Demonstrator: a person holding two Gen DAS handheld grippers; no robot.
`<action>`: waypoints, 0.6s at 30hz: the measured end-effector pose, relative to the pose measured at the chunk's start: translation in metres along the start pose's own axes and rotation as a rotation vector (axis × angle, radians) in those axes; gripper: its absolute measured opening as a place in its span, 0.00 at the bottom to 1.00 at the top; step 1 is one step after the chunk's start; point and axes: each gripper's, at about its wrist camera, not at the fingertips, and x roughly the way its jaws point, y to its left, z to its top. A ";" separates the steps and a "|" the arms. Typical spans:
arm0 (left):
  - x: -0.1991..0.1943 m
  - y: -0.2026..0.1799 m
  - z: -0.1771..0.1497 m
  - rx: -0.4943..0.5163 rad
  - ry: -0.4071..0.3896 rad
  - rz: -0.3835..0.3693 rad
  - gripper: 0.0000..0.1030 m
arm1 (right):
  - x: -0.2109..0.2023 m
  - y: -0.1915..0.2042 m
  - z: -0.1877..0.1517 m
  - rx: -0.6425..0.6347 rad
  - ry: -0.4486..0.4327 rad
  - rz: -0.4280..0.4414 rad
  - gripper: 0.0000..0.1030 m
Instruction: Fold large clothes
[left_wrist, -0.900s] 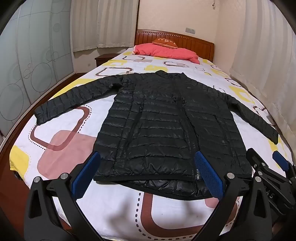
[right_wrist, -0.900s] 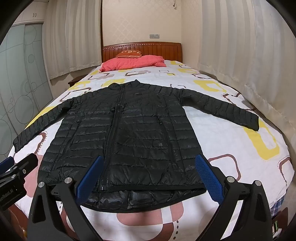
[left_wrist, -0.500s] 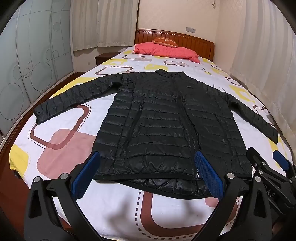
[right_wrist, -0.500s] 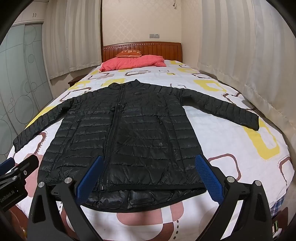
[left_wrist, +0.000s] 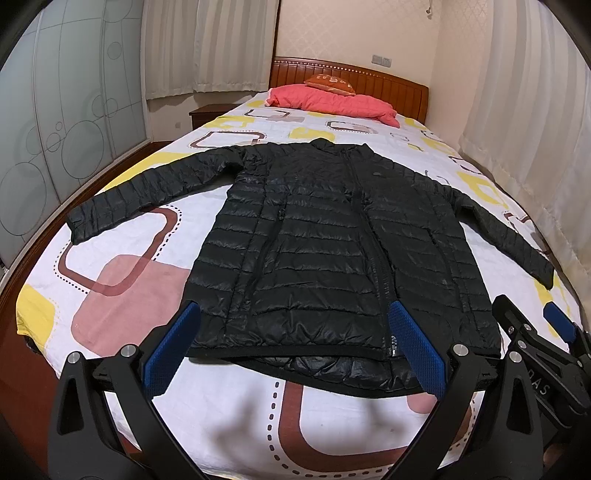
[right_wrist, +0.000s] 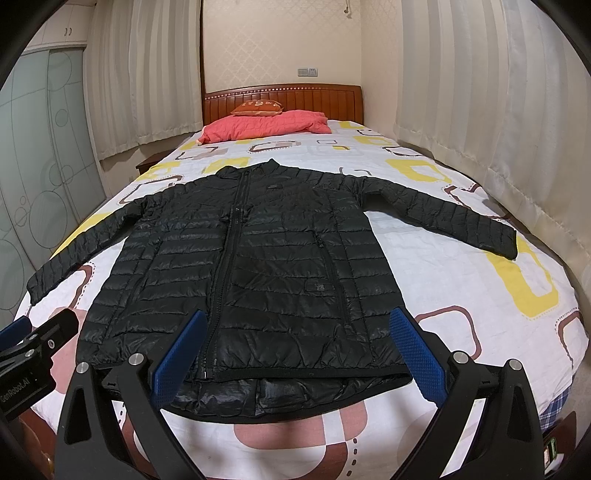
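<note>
A black quilted puffer jacket (left_wrist: 332, 251) (right_wrist: 266, 266) lies flat and zipped on the bed, front up, collar toward the headboard, both sleeves spread out to the sides. My left gripper (left_wrist: 293, 347) hangs open above the foot of the bed, over the hem's left half, with nothing between its blue pads. My right gripper (right_wrist: 295, 349) is open too, hovering over the hem's right half and touching nothing. Each gripper shows at the edge of the other's view: the right one (left_wrist: 546, 354), the left one (right_wrist: 33, 343).
The bed (left_wrist: 122, 295) has a white sheet with yellow, pink and brown squares. A red quilt (right_wrist: 266, 123) and an orange cushion (right_wrist: 258, 105) lie by the wooden headboard (right_wrist: 317, 98). Curtains hang on the right, a glass wardrobe door (left_wrist: 55, 122) stands on the left.
Both grippers have stayed nearly still and open. The left view has crept slightly back from the jacket; nothing on the bed has moved.
</note>
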 end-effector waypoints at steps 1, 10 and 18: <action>-0.001 0.001 0.000 -0.004 0.000 -0.002 0.98 | 0.000 0.000 0.000 0.000 0.000 0.000 0.95; 0.004 0.004 -0.001 -0.029 0.013 -0.010 0.98 | 0.000 0.000 0.000 0.002 0.001 0.002 0.95; 0.005 0.005 -0.001 -0.037 0.018 -0.009 0.98 | 0.000 0.000 0.000 0.002 0.000 0.002 0.95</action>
